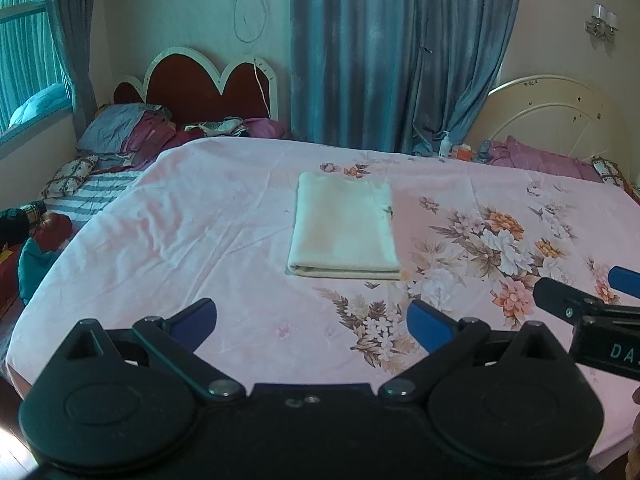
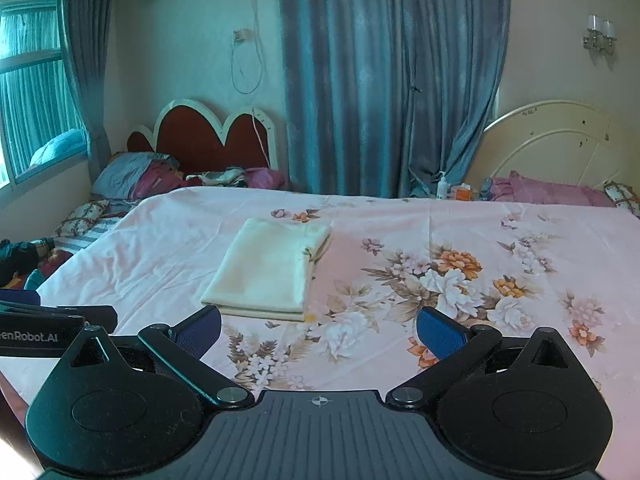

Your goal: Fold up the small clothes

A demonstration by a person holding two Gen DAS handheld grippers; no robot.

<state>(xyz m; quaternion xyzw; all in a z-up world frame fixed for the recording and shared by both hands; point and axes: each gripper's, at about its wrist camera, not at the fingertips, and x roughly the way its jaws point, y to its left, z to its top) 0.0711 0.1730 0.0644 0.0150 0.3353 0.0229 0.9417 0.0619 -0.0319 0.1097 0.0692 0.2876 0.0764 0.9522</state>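
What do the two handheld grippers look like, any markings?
Both match: black bodies with two round pivot housings, black linkage arms with silver bolts, blue pads on the jaws. The left gripper has a smooth black top plate; seen from the right wrist view, its side reads "enRobot.AI", the start cut off. The right gripper has a ribbed grey plate with a small crosshair mark; its side shows "DA", cut off.

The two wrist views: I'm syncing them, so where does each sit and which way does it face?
Left wrist: behind the open left gripper, facing across the bed at the folded cream cloth; right gripper intrudes at right.
Right wrist: behind the open right gripper, same heading; cloth left of centre.
Shared: cloth, floral sheet, curtains, headboards.
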